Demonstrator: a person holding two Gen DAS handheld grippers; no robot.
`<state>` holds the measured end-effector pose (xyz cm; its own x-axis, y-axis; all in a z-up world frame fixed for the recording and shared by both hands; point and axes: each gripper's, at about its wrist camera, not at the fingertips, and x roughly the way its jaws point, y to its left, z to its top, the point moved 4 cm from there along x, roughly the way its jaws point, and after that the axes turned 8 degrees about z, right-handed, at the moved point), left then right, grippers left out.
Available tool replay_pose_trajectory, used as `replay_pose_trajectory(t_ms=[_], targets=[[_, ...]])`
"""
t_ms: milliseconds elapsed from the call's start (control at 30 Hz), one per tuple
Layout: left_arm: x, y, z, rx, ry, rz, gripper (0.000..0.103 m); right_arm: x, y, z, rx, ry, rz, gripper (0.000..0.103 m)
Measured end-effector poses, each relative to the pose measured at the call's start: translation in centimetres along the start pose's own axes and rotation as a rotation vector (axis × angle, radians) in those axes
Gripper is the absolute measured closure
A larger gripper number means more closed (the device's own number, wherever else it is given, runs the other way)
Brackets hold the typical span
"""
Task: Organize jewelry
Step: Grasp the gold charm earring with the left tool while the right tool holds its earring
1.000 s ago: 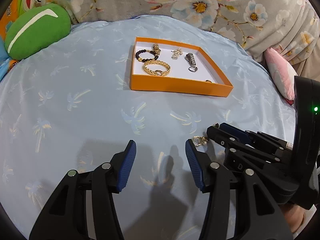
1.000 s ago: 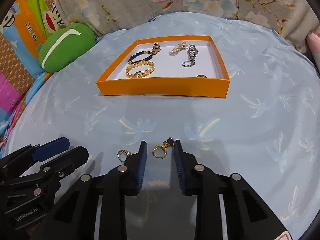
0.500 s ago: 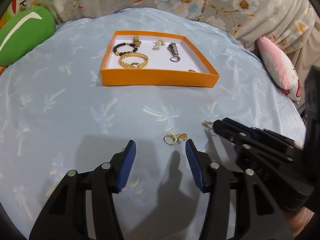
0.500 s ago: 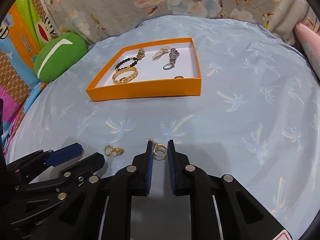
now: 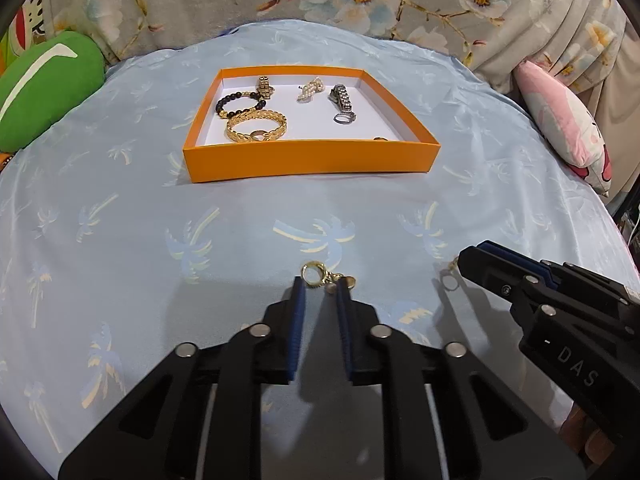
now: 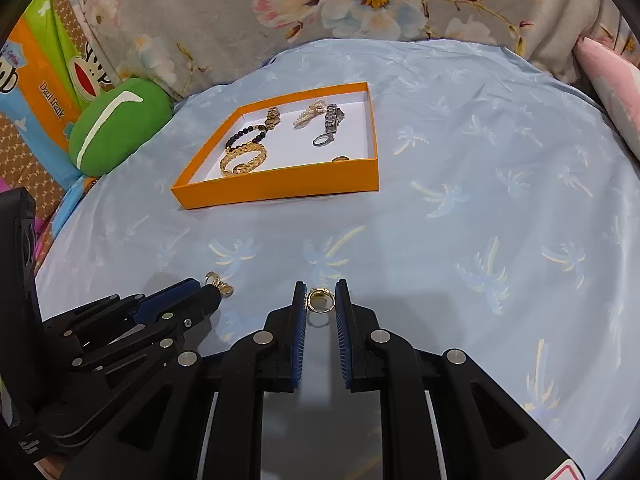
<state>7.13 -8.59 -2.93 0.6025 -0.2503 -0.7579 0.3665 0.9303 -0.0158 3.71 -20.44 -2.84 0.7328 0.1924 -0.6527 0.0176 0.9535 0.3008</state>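
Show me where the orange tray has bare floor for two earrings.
Bare floor runs down the orange tray's middle, between gold bracelet and silver watch, and along its right wall behind the small ring. Left rear is crowded.

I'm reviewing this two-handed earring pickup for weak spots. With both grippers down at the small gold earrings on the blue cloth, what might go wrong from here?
The right gripper pinches its gold hoop earring only at the fingertips, so it may slip out on the way to the orange tray. The left gripper catches just the dangle of the other earring, which may swing or drop. Either could snag the cloth.

pink pillow [image 5: 568, 120] cut off, small ring [image 5: 380, 139] half hidden
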Motion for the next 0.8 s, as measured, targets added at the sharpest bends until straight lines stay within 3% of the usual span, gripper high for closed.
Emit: replay_pose_trajectory(t_ms=[167, 467, 700, 767, 800], targets=[[0.0, 0.2, -0.1, -0.005, 0.003, -0.016, 0.102, -0.3, 0.1, 0.0, 0.003, -0.009, 0.004, 0.090], [-0.3, 0.3, 0.0, -0.030, 0.004, -0.045, 0.102, -0.9, -0.3, 0.1, 0.020, -0.019, 0.014, 0.090], [0.2, -0.5, 0.7, -0.030, 0.006, -0.038, 0.095, -1.2, -0.6, 0.1, 0.027, -0.028, 0.018, 0.090], [0.1, -0.7, 1.0, -0.034, -0.002, -0.038, 0.089, -1.3, -0.7, 0.2, 0.030, -0.031, 0.020, 0.090], [0.0, -0.7, 1.1, -0.035, -0.006, -0.034, 0.081, -1.3, -0.8, 0.2, 0.031, -0.032, 0.021, 0.090]])
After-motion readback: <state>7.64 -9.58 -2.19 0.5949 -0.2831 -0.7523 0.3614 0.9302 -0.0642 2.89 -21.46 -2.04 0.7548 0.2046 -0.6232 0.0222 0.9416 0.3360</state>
